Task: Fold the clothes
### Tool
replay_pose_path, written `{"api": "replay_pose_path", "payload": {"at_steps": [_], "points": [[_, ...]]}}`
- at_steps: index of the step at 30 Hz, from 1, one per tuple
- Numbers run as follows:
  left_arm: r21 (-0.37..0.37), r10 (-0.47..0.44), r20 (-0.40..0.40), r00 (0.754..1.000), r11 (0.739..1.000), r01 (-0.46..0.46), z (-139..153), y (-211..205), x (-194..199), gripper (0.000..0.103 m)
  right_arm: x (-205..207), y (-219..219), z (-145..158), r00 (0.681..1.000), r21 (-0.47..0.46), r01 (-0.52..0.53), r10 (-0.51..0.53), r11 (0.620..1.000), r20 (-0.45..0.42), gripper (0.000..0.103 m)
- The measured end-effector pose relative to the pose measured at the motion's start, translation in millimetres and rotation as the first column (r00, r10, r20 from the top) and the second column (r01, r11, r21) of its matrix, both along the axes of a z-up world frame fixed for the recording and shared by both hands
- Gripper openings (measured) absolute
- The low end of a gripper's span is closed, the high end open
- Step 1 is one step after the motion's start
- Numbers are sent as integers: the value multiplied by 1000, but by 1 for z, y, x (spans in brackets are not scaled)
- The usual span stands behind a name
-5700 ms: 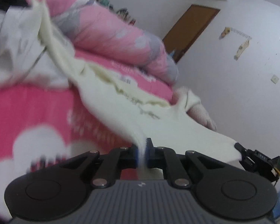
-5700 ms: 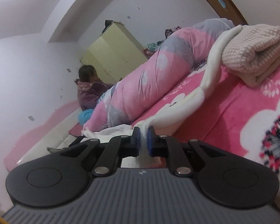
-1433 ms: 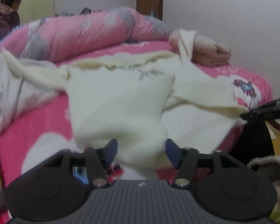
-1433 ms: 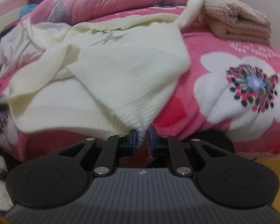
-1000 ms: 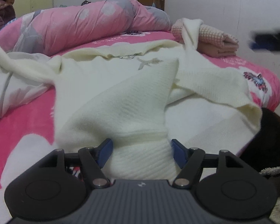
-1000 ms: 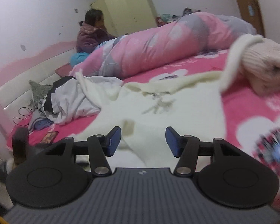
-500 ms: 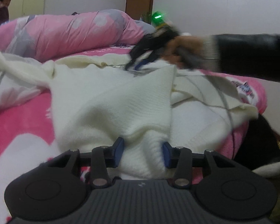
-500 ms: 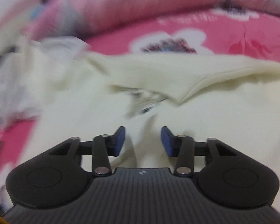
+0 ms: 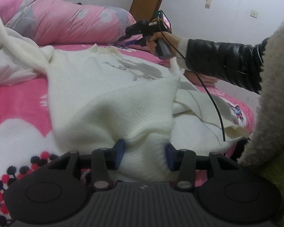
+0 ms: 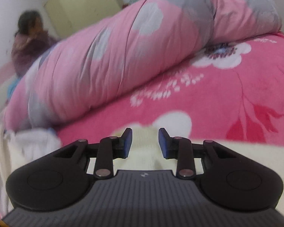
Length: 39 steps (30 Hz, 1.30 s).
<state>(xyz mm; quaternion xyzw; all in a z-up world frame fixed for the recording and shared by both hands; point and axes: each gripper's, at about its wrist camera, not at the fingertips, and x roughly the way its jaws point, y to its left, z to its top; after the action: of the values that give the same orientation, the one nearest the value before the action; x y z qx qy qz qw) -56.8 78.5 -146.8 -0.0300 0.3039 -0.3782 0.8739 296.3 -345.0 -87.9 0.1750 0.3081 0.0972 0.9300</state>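
Between the blue pads of the left hand-held gripper (image 9: pixel 144 150), a bunched fold of the cream sweater (image 9: pixel 108 87) sits; the jaws stand at a medium gap and are opening, so the pads flank the knit more than pinch it. From this gripper the sweater runs away across the pink bed (image 9: pixel 19 98), long axis from the near hem to the far collar, with one sleeve trailing off to the left.

At the far collar edge sits the right hand-held gripper (image 10: pixel 144 140), aimed at the rolled quilt (image 10: pixel 123 47). Its jaws are narrow but apart, with a ridge of the cream knit between the pads; whether the pads press it cannot be told. The right hand (image 9: pixel 161 41) is extended over the garment, sleeve nearly level, tool angled down.

Judgement: each hand is nearest its own end, and the next fold likely runs along that near-to-far axis.
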Motion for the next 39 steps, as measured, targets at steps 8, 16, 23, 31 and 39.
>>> {"api": "replay_pose_path", "payload": {"at_steps": [8,16,23,31,39], "points": [[-6,-4,2,1000,1000,4,-1,0,2,47,18,52,-13,976,-259,-215,213,942,-35,34],[-21,-21,2,1000,1000,21,-1,2,3,47,34,98,-29,915,-446,-384,397,808,-68,56],[-19,-35,0,999,999,35,0,3,5,47,68,107,-43,844,-488,-526,497,697,-200,73],[-25,-38,1,999,999,38,-1,5,7,47,74,108,-42,810,-430,-583,531,689,-248,51],[-30,-32,1,999,999,32,-1,3,6,47,51,127,-40,801,-502,-588,541,635,-254,7]]}}
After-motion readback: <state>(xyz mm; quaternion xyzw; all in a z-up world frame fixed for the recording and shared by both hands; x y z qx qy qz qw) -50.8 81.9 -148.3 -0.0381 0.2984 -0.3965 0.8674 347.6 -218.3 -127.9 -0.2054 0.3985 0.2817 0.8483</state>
